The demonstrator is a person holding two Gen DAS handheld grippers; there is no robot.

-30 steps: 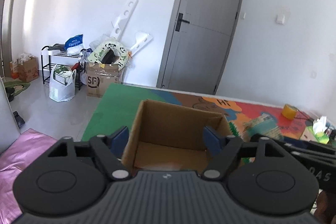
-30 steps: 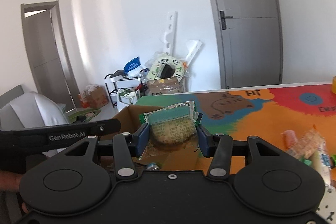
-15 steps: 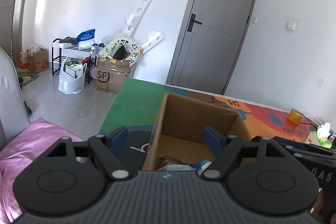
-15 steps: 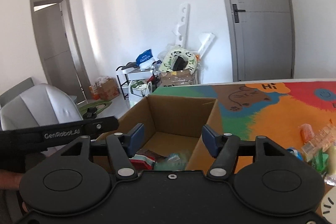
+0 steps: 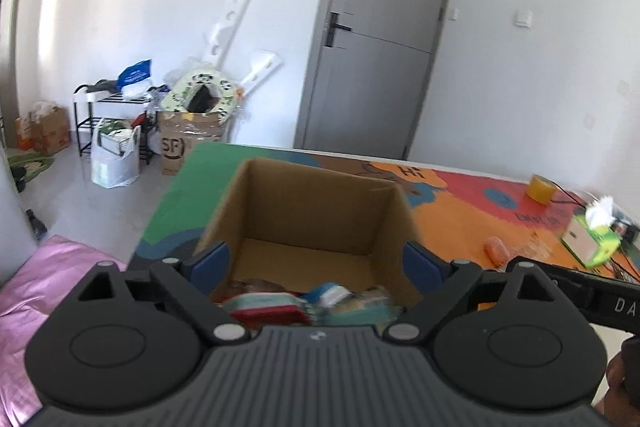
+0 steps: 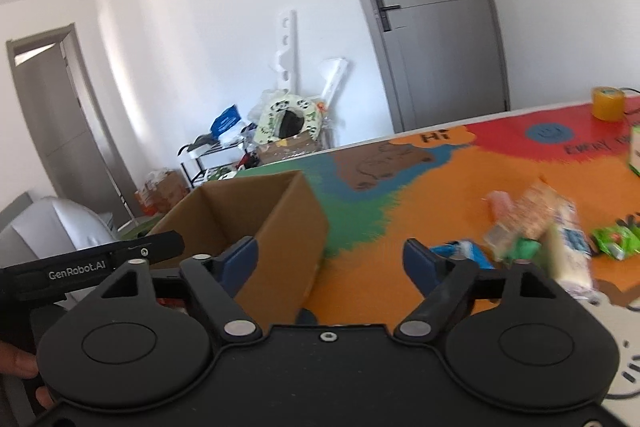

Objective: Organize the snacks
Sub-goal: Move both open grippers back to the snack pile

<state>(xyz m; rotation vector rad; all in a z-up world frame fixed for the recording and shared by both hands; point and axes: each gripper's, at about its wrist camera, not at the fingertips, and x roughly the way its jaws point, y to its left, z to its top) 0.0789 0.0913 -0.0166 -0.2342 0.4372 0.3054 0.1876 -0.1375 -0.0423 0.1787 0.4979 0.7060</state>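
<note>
One table under a bright cartoon-printed mat [image 5: 460,211] of green, orange and red, filling the near and right side of the room. One grey door [image 5: 380,39] in the far wall, and one brown shipping carton [image 5: 188,143] printed with letters on the floor far left.

One open brown cardboard box [image 5: 312,203] on the left end of the mat. Inside, at its near end, several blurred snack packets [image 5: 304,303], red, blue-white and pale; exact count not clear.

Two black two-finger grippers with blue pads. Left gripper [image 5: 316,263] held over the box, jaws spread wide and just opened further, one pad outside each side wall, nothing pinched. Right gripper [image 6: 330,259] just right of the box, jaws wide apart and likewise just opened, empty, bare orange mat between them.

To the right on the mat, a loose cluster of wrapped snacks [image 6: 540,231], about five, smeared by blur. One green-and-white tissue box [image 5: 592,239] far right. One yellow tape roll [image 5: 540,189] beyond.
</note>
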